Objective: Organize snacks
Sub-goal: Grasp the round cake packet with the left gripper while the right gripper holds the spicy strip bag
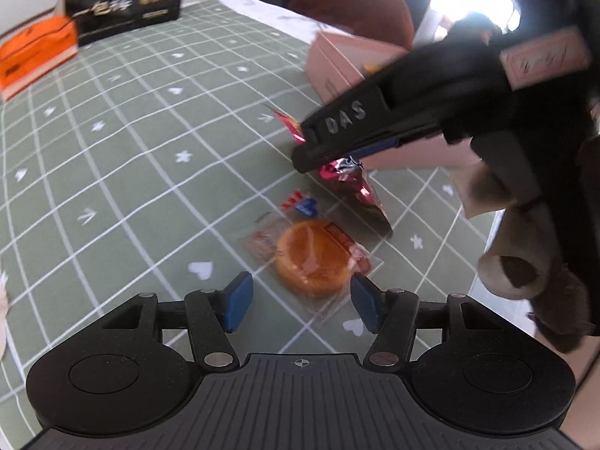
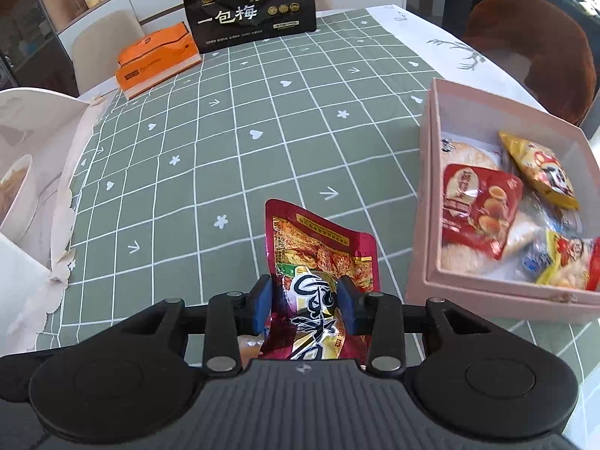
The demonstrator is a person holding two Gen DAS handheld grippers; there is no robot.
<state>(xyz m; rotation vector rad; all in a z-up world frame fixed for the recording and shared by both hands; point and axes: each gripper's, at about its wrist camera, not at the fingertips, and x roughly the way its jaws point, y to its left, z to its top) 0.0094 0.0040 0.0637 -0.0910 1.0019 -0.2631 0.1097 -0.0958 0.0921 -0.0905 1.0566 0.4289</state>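
**Left wrist view: open gripper above a wrapped round cake**

The left gripper (image 1: 300,302) hovers with its blue pads spread, a clear-wrapped orange round cake (image 1: 311,258) lying on the green grid tablecloth (image 1: 131,172) just ahead. Beyond it, the right gripper (image 1: 311,157) clamps a red foil packet (image 1: 356,191). A pink box (image 1: 337,67) stands behind; an orange box (image 1: 33,60) and black bag (image 1: 123,0) sit at the far edge.

orange tissue pack (image 2: 159,60) on green checked tablecloth (image 2: 262,120).

Left gripper (image 1: 300,302) jaws spread wide; right gripper (image 2: 305,302) jaws clamped.
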